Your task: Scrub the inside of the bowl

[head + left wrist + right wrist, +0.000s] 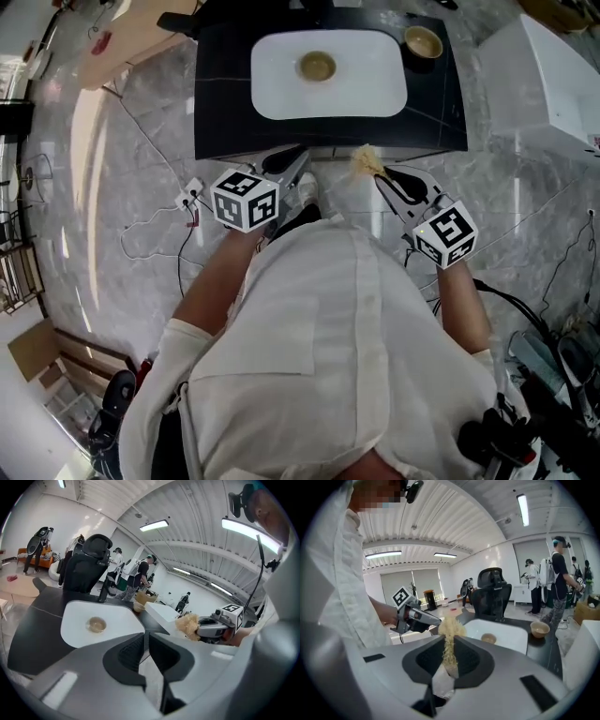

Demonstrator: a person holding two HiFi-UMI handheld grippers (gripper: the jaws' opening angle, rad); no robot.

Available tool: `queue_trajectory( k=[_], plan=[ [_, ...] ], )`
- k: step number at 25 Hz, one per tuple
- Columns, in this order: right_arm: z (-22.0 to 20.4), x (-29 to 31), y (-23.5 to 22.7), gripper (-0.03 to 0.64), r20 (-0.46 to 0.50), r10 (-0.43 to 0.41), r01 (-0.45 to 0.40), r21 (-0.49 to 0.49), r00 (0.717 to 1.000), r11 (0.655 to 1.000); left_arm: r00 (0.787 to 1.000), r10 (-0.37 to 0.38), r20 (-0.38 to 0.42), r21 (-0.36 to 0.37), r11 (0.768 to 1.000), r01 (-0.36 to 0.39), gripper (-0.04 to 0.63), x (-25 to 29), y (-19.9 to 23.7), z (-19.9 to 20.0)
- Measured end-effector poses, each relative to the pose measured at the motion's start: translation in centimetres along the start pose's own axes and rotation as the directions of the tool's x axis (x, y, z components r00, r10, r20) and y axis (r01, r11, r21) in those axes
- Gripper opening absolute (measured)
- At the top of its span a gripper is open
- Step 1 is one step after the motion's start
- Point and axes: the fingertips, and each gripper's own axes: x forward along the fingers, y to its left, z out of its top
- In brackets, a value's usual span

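A small tan bowl [317,66] sits inside a white basin [281,98] on a black table [220,112]. The left gripper view shows the bowl [97,625] ahead and to the left. The right gripper view shows it [489,639] ahead and to the right. My right gripper [380,176] is shut on a tan fibrous scrubber [366,160] at the table's near edge; the scrubber [450,631] sticks up between the jaws. My left gripper [298,156] hovers beside it, shut with nothing held [146,638]. Both are short of the basin.
A second bowl [423,42] stands on the table's far right corner. A white box [553,84] lies to the right, a wooden tabletop [122,42] to the left. Cables [159,220] trail over the marble floor. A black office chair [492,595] and several people stand behind the table.
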Motion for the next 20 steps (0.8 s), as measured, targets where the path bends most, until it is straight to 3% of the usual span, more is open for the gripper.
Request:
queue_trajectory(
  k=[7, 13, 15, 20],
  plan=[
    [2.6, 5.8, -3.7, 0.048, -0.050, -0.075, 0.075, -0.002, 0.996, 0.997, 1.000, 0.002, -0.023, -0.110, 0.994, -0.004, 0.033, 5.0, 9.5, 4.1],
    [3.4, 7.1, -7.3, 0.048, -0.081, -0.079, 0.079, -0.003, 0.994, 0.997, 0.991, 0.090, -0.098, -0.215, 0.971, -0.109, 0.061, 11.6, 17.2, 4.4],
    [3.6, 7.3, -9.2, 0.048, -0.081, -0.075, 0.075, -0.001, 0.994, 0.997, 0.984, 0.134, -0.118, -0.268, 0.950, -0.162, 0.066, 13.9, 20.1, 4.2],
    [3.7, 6.8, -12.9, 0.048, -0.117, -0.012, 0.012, -0.005, 0.993, 1.000, 0.953, 0.263, -0.148, -0.427, 0.853, -0.301, 0.071, 17.8, 26.0, 3.3]
  ],
)
